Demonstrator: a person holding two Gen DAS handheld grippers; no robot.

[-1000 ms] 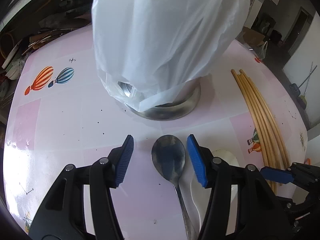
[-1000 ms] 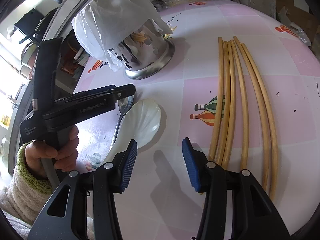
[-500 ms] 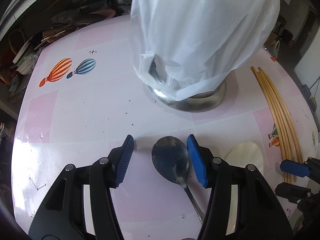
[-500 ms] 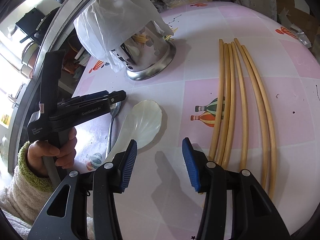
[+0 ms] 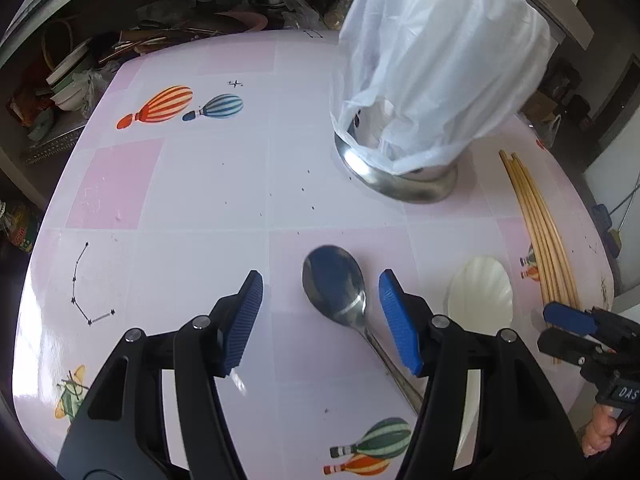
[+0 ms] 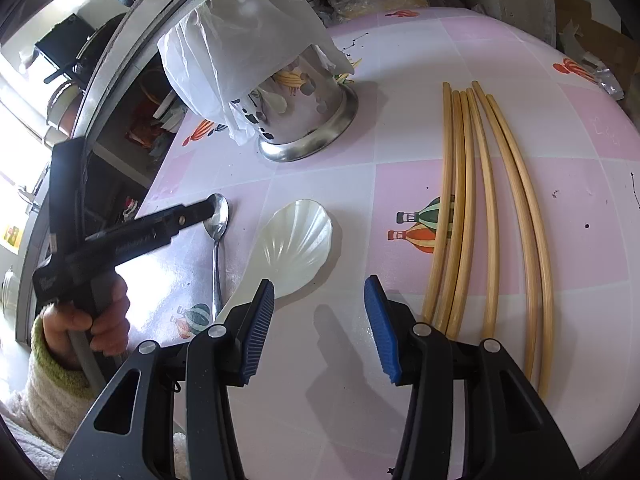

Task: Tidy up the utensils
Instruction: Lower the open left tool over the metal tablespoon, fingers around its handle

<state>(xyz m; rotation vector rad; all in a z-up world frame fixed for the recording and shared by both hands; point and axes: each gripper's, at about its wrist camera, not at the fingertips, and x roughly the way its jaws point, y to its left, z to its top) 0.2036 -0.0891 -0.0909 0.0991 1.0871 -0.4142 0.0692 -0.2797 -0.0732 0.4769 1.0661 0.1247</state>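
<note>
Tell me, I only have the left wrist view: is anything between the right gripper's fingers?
Observer: No. The right gripper stands open over bare tablecloth, with the white shell-shaped spoon just left of it.
Operator: How many chopsticks? They bunch together for me.
Observer: Six chopsticks, lying side by side to the right of that gripper.
Operator: Can you see the holder under the bag?
Observer: Yes. The plastic bag leaves the metal holder's lower half bare: it has round holes and a yellow print.
Operator: And my left gripper?
Observer: The left gripper is opening, with the metal spoon between its fingers.
</note>
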